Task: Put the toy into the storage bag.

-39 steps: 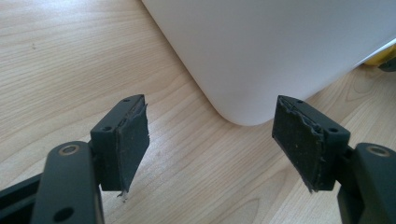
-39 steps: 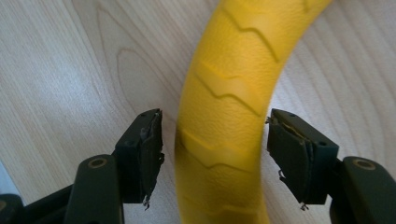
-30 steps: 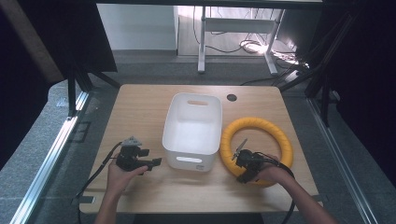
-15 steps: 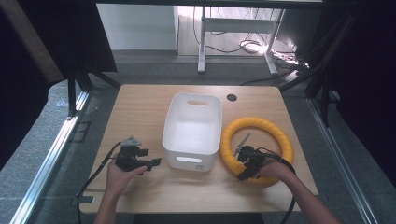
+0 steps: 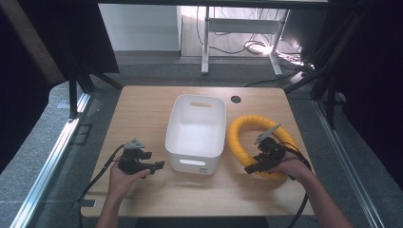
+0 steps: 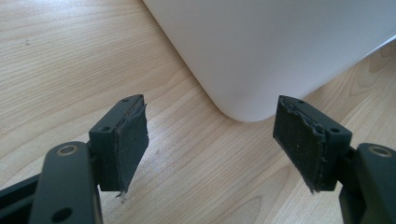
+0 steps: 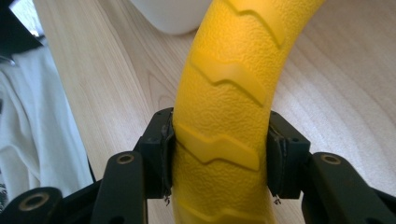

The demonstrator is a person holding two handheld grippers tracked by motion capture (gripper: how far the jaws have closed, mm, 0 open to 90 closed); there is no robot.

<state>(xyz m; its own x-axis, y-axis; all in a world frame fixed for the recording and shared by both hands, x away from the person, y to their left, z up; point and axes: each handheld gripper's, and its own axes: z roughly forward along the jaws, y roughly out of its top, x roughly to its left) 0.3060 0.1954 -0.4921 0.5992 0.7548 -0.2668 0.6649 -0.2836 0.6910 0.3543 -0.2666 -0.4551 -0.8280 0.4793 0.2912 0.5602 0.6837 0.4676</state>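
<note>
Wooden table in a dim workroom, white bin at its middle, yellow ring to the right.

From the high view, my right gripper sits on the near arc of the ring, which lies flat just beside the bin; my left gripper waits near the bin's near-left corner. In the left gripper view, my jaws stand wide apart, holding nothing, aimed at the bin's rounded corner, likely ready to steady it. In the right gripper view, my jaws are closed on the ring's ribbed tube, a pad against each side, a grip I judge suited to lifting it.
</note>
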